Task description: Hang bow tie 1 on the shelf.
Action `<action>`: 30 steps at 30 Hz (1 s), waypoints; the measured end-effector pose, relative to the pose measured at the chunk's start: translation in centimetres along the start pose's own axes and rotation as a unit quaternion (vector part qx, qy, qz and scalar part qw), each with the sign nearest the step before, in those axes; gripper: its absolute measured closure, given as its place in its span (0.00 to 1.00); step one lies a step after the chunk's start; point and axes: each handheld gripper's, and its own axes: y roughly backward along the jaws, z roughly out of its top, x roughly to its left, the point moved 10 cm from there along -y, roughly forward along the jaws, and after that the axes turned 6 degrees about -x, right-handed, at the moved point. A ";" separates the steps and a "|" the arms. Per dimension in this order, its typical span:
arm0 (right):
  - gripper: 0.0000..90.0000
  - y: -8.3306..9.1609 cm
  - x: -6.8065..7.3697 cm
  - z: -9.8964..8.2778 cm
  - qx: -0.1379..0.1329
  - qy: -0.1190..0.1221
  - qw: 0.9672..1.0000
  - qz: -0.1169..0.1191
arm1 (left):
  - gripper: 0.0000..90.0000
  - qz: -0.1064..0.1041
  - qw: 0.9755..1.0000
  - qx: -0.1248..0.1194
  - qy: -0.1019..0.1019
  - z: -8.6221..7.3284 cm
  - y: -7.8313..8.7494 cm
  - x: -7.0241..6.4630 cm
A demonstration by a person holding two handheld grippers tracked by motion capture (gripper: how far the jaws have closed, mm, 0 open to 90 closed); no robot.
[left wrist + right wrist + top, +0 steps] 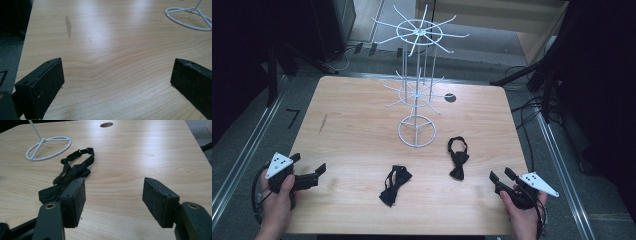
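At the near edge of a wooden table, a person holds two grippers low over the wood, both with jaws spread wide and nothing between them. The left gripper sits at the near left corner, its pads facing bare tabletop in the left gripper view. The right gripper waits at the near right corner, aimed at the closer of its targets: the right bow tie, which lies flat just beyond its jaws, strap looped toward the far side. In the right gripper view that bow tie runs up from beside the gripper's inner pad toward the stand's ring base.

A second bow tie lies near the front middle, between the two grippers and apart from both.

Farther back stands a white wire stand, upright near the table's centre, with two tiers of spokes, all bare. Beyond it, a dark round hole marks the tabletop.

The work appears to be at its opening step, the reach for a tie, with neither yet lifted. The next move likely calls for the right gripper to close on the nearby tie's strap, then carry the loop over a spoke.
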 end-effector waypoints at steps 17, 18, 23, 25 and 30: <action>0.42 -0.9 3.3 0.1 0.002 0.012 1.000 0.028 | 0.00 -0.002 1.000 0.001 -0.001 0.0 0.0 -0.1; 0.42 -0.9 3.3 0.1 0.002 0.012 1.000 0.028 | 0.00 -0.002 1.000 0.001 -0.001 0.0 0.0 -0.1; 0.42 -1.2 4.5 0.0 0.007 0.017 0.999 0.042 | 0.00 -0.002 1.000 0.001 -0.001 0.0 0.0 -0.1; 0.43 -1.4 5.0 0.0 0.007 0.019 0.999 0.047 | 0.00 -0.002 1.000 0.002 -0.001 0.0 0.0 -0.1; 0.44 -1.6 5.5 -0.1 0.008 0.014 0.999 0.052 | 0.00 -0.002 1.000 0.002 0.000 0.0 0.0 0.0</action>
